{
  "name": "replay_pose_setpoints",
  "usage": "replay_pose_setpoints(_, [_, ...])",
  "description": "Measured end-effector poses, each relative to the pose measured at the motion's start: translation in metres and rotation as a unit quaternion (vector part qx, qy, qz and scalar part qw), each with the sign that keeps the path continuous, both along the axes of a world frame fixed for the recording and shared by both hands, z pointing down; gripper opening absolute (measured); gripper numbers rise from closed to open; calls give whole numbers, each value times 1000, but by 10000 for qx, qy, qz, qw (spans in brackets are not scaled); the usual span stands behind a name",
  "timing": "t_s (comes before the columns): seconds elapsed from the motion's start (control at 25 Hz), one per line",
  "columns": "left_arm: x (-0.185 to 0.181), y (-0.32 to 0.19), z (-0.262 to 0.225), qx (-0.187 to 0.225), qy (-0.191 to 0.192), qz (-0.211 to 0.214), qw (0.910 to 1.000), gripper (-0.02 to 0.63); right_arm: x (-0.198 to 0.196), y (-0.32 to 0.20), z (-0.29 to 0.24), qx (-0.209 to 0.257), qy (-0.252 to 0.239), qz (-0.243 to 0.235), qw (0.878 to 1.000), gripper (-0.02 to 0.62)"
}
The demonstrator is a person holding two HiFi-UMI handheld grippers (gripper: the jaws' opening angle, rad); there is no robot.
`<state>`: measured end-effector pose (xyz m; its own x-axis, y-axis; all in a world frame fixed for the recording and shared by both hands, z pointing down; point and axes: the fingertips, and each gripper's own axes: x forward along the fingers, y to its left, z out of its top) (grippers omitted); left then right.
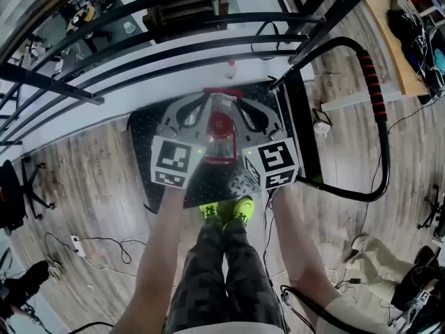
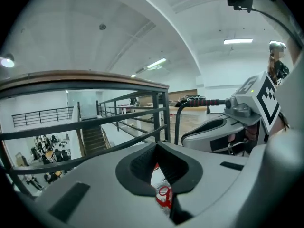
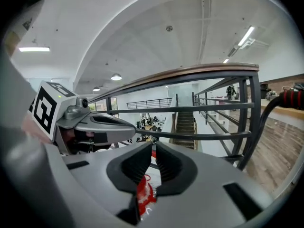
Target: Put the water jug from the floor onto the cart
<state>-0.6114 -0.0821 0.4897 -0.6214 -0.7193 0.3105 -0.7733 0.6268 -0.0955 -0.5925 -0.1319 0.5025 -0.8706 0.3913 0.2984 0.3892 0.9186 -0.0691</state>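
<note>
the person's two forearms and grey-and-black patterned trousers filled the bottom of the head view, ending in a pair of neon yellow-green shoes that stood at the near edge of a black flat cart with a studded deck. just beyond the shoes, the grey left gripper and the grey right gripper converged from either side, their white marker cubes facing up. between them sat the clear plastic water jug with a red cap, seen from above over the cart's deck and not over the floor; whether its base touched the deck could not be told. in the left gripper view the black ribbed pads were clenched tip to tip, with a red part of the water jug and some clear plastic caught in the narrow gap beneath them. in the right gripper view the pads were likewise clenched, pinching a red piece of the jug's top. the cart's black tube handle with a red grip curved up on the right. a black metal railing ran across just beyond the cart, with a lower level visible past it. pale wood-plank floor lay around the cart, and a white power strip with its cable lay on it to the left.
</note>
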Motion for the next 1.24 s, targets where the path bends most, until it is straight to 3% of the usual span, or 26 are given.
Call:
replay_pose_setpoints(0.56, [37,-4,-73,90,178,46,9998,12,30,34,-81,-21,-60,-131,9999,26])
replay_pose_setpoints(1.04, [34,-15,-126,198,212,26,9996,12,28,26,-134,-220,-53,-25,9997,25])
replay_pose_setpoints(1.24, [36,12,-143,63,143,-205,9997,12,27,52,-152,-364,-146,-272,9989,23])
